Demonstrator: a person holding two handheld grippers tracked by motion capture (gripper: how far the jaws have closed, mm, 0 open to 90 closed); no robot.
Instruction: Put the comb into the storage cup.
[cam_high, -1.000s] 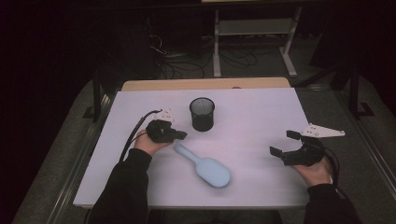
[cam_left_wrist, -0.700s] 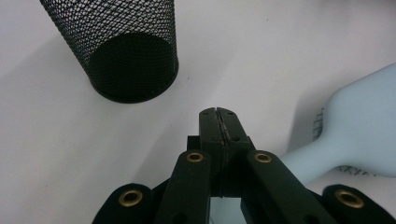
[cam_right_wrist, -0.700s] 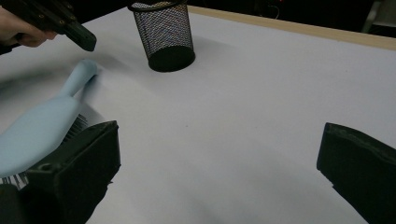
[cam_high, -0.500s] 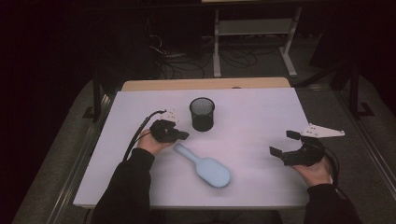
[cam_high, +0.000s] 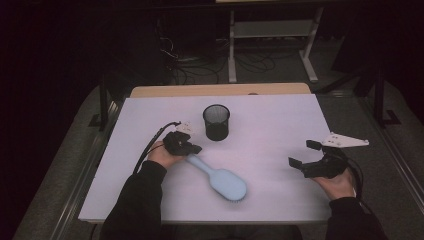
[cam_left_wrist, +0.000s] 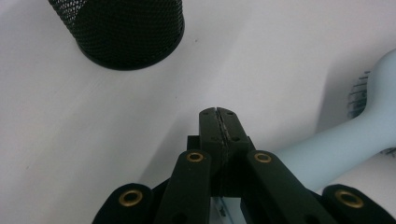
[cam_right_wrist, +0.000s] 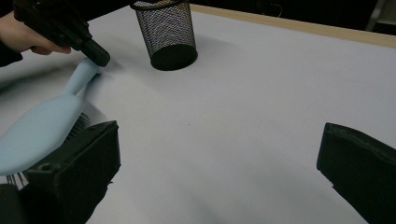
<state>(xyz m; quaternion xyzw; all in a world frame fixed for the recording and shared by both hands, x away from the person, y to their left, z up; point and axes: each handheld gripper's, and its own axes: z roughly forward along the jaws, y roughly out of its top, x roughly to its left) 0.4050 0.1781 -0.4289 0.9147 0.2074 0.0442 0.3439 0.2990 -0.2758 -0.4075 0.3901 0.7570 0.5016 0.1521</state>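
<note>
Down at the left gripper (cam_high: 192, 148): jaws pressed flat together with nothing between them, tips set at the end of the handle of the pale blue hairbrush (cam_high: 220, 178). Seen along those jaws in the left gripper view (cam_left_wrist: 218, 114), closed pads meeting in a thin seam over bare white tabletop, brush handle (cam_left_wrist: 345, 137) passing just beside and below them on the right, not clamped. Whether the tips actually touch the handle: cannot tell; from the right gripper view the closed tips (cam_right_wrist: 99, 57) sit right at the handle's end (cam_right_wrist: 84, 74).

Outward from there: brush lying flat on the table (cam_high: 270, 120), bristles down, handle pointing toward the left edge, head toward the near edge, roughly midway across. Just beyond the left gripper, toward the far edge: a black mesh cup (cam_high: 216, 121), upright, near the brush handle but apart from it. Same cup close in the left gripper view (cam_left_wrist: 123, 30) and farther off in the right gripper view (cam_right_wrist: 166, 32).

Over by the right edge: right gripper (cam_high: 302, 155) held just above the table near the near-right corner, jaws spread wide, holding nothing, well apart from brush and cup. Along its own jaws in the right gripper view (cam_right_wrist: 217, 154), only white tabletop between the two black pads, brush head (cam_right_wrist: 37, 130) just beyond the left one.

Around the table: dark floor, cables and a metal frame (cam_high: 270, 30) beyond the far edge.
</note>
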